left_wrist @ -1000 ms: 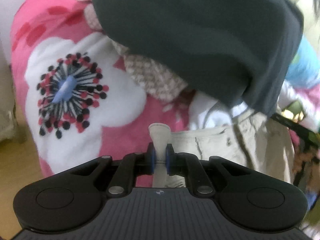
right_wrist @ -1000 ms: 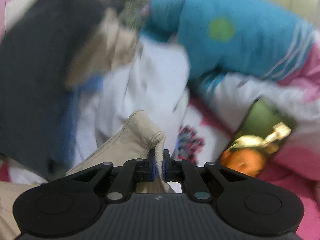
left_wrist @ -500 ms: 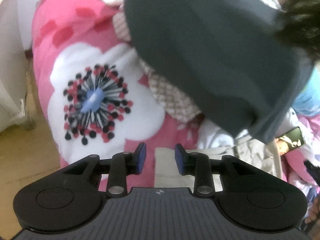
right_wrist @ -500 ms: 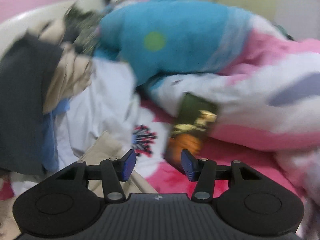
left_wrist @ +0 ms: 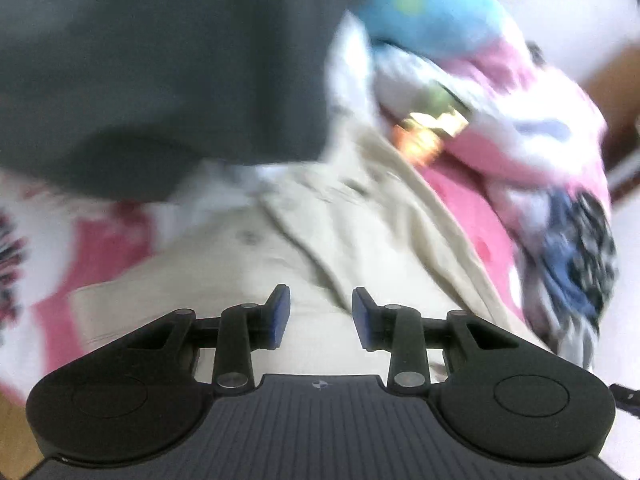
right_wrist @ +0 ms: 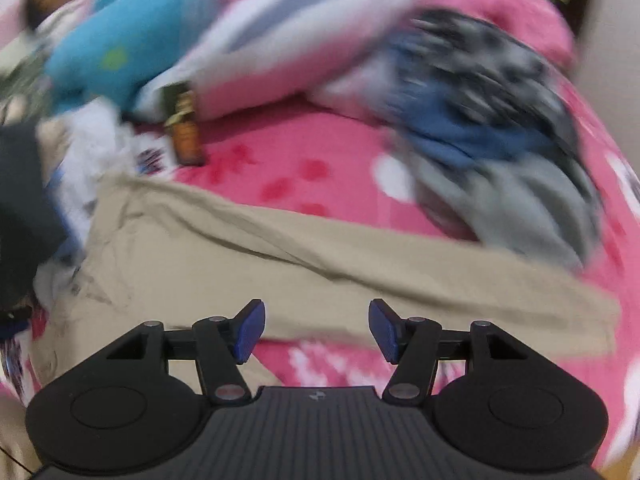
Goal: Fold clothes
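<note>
Lying spread across the pink flowered bedcover (right_wrist: 304, 168): one pair of beige cotton trousers (right_wrist: 248, 256), full length showing only in the right view. Hovering over the cloth, both empty: left gripper (left_wrist: 317, 314) parted, right gripper (right_wrist: 317, 328) wider. Filling only the left view: one dark grey garment (left_wrist: 160, 64). No writing legible.

We can read no words, numbers or brand names in either view. The only sign we find is a small round mark on the ribbed body of the left gripper (left_wrist: 317, 315), just behind its open jaws, and a small emblem at the same spot on the right gripper (right_wrist: 317, 330); both are too small to make out.
</note>
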`<state>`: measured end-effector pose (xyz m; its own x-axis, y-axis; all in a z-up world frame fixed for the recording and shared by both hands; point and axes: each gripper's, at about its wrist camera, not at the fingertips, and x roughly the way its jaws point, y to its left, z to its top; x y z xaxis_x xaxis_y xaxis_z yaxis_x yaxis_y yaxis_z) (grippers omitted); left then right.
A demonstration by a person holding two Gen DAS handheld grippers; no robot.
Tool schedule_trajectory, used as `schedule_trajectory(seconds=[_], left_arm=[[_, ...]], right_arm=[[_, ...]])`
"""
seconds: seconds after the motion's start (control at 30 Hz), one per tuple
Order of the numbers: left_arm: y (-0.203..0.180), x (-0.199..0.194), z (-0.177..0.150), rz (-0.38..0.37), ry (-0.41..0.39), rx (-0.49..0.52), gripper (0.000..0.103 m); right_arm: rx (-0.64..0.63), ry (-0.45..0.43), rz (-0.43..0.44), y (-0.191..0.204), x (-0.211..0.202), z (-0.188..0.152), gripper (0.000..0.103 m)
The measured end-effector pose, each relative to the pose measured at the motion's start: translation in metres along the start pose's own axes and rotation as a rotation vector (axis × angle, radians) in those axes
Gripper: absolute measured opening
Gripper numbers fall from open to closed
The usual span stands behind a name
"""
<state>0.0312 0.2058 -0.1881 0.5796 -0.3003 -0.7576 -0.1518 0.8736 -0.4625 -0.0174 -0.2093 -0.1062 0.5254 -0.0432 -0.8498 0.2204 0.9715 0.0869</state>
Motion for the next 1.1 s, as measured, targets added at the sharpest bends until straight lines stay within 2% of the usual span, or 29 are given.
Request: schedule_trajectory(seconds=[0.07,0.17,0.23,0.37,0.5,0.6,0.73,0.77,0.87,0.9,1.0,1.1], left_arm=[[-0.020,0.016,0.001,-0.028,0.021,0.061,0.034],[-0.045,0.036,-0.001,-0.055,0.059,0.124,0.034],[-0.057,0.048,-0.004,-0.061,0.082,0.161,0.034],[-0.080,0.069,-0.013,-0.051,0.114,0.247,0.034],[-0.101,0.087,-0.024,-0.033,0.140,0.287,0.034],[-0.122,0.098,-0.033,-0.018,0.152,0.311,0.034],[-0.151,0.113,-0.044,0.004,0.164,0.325,0.034],[-0.159,0.117,-0.048,0.012,0.166,0.328,0.034],[-0.182,0.127,-0.060,0.036,0.169,0.337,0.034],[-0.188,0.132,-0.063,0.047,0.173,0.339,0.034],[-0.205,0.144,-0.071,0.077,0.180,0.337,0.034],[-0.216,0.156,-0.077,0.111,0.175,0.332,0.034]], right_arm=[[0.072,-0.024,-0.066,-0.021,-0.017,-0.011,0.060],[0.229,0.001,-0.167,-0.056,-0.032,-0.024,0.059],[0.343,0.002,-0.203,-0.079,-0.036,-0.035,0.059],[0.575,0.008,-0.211,-0.127,-0.029,-0.061,0.056],[0.688,0.038,-0.192,-0.162,-0.006,-0.078,0.052],[0.687,0.003,-0.170,-0.185,0.015,-0.069,0.048],[0.604,-0.128,-0.121,-0.232,0.064,-0.019,0.046],[0.581,-0.136,-0.097,-0.243,0.081,-0.004,0.046],[0.501,-0.042,0.022,-0.266,0.146,0.035,0.045],[0.476,-0.015,0.037,-0.269,0.165,0.042,0.045],[0.414,-0.004,0.020,-0.281,0.214,0.063,0.044],[0.436,-0.044,0.024,-0.302,0.242,0.091,0.035]])
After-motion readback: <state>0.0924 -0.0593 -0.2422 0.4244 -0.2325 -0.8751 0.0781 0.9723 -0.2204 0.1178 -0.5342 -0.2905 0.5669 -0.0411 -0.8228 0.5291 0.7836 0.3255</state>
